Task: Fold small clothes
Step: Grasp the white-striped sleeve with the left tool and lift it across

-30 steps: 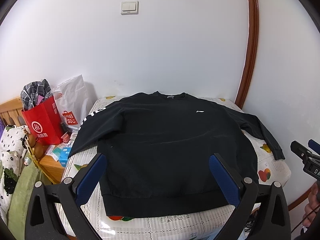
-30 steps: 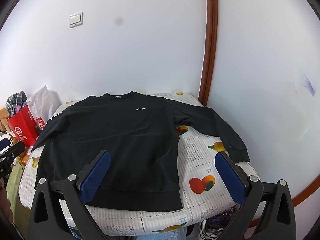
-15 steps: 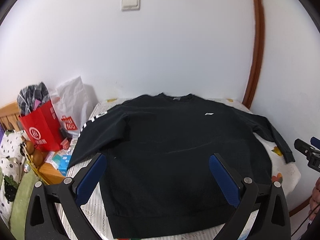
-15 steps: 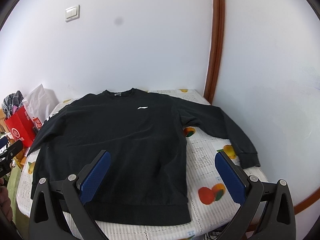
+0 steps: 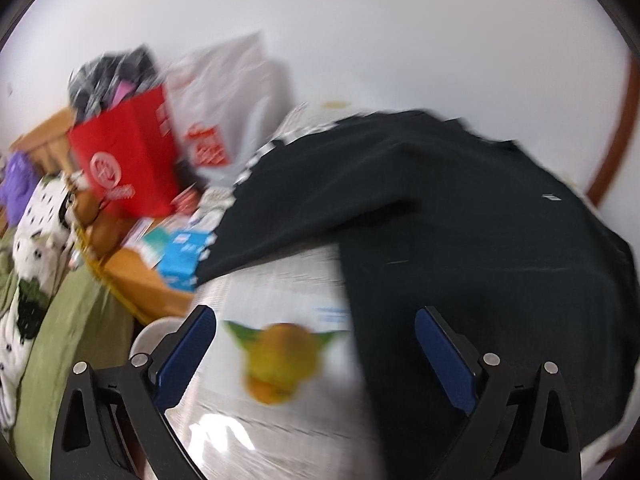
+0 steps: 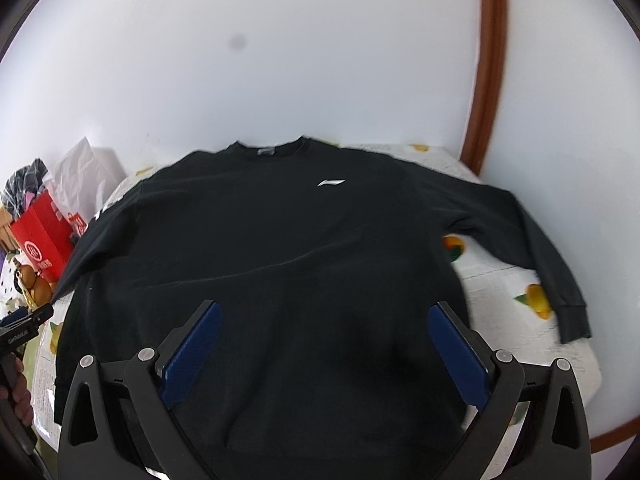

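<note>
A black long-sleeved sweatshirt (image 6: 280, 248) lies flat, front up, on a table covered with a fruit-print cloth (image 6: 500, 280). Both sleeves are spread out to the sides. My right gripper (image 6: 324, 344) hovers open above the lower middle of the sweatshirt, with nothing between its fingers. The left wrist view is blurred. There my left gripper (image 5: 316, 348) stands open above the bare cloth (image 5: 280, 288) at the table's left side. The sweatshirt's left sleeve (image 5: 304, 208) and body (image 5: 480, 240) lie ahead and to the right of it. The left gripper's tip (image 6: 28, 320) shows at the left edge of the right wrist view.
Left of the table stand a red paper bag (image 5: 128, 160) stuffed with clothes and a white plastic bag (image 5: 232, 92). Small boxes (image 5: 180, 256) lie on a wooden surface below them. A green cover (image 5: 68, 344) lies at the near left. A white wall with brown trim (image 6: 488, 60) backs the table.
My left gripper has swung fast to the left and lower, from over the sweatshirt's body to the table's left side near the sleeve. My right gripper has moved closer over the sweatshirt.
</note>
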`<state>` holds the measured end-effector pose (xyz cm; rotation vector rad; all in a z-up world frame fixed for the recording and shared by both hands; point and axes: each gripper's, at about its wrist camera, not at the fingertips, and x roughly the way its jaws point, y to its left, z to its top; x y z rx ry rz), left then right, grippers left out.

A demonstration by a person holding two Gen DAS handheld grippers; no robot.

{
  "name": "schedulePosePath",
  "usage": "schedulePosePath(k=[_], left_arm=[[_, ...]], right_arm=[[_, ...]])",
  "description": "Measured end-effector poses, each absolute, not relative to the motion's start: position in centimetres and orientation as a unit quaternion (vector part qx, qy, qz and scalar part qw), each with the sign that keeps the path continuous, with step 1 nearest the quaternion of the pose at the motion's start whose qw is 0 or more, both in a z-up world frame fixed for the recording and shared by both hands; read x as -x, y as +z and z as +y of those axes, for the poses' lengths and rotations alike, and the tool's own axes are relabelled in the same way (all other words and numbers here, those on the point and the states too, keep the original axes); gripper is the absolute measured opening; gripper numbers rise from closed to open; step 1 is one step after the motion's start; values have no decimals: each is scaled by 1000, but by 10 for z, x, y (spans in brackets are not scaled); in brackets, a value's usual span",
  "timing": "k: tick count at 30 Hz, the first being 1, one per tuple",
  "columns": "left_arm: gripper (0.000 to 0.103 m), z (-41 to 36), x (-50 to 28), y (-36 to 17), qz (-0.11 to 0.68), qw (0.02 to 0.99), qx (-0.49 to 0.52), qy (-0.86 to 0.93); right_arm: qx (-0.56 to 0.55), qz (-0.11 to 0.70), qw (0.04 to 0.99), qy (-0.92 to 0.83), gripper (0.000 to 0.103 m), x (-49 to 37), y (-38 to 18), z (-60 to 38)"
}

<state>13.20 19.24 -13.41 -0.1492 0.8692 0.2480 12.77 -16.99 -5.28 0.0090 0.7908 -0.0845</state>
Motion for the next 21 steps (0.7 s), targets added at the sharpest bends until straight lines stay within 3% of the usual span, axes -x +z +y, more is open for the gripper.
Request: schedulePosePath(k=[6,11,14,17,18,19,21], left_arm=[[81,245,-158,-176,453,878,81,130],[80,272,-175,-188,448,878,136,98],[70,286,-184,-192,443,876,170,84],[46,300,-186,-190,434,873,206,90],[30,302,-187,-186,431,875,197,98],[7,302,-189,-183,433,877,176,110],[6,301,-191,-169,434,883,136,116]], right_arm=[[18,417,908,-43,100,-146,-80,-143],[19,429,902,-55,100,-148,-89,-132],[16,432,900,-62,100,-146,-89,-127],[19,437,897,-64,100,-140,-87,-123],[18,438,896,-64,100,-136,-85,-122],[18,438,896,-64,100,-134,-84,-122],[17,435,898,-63,100,-126,-80,-122]])
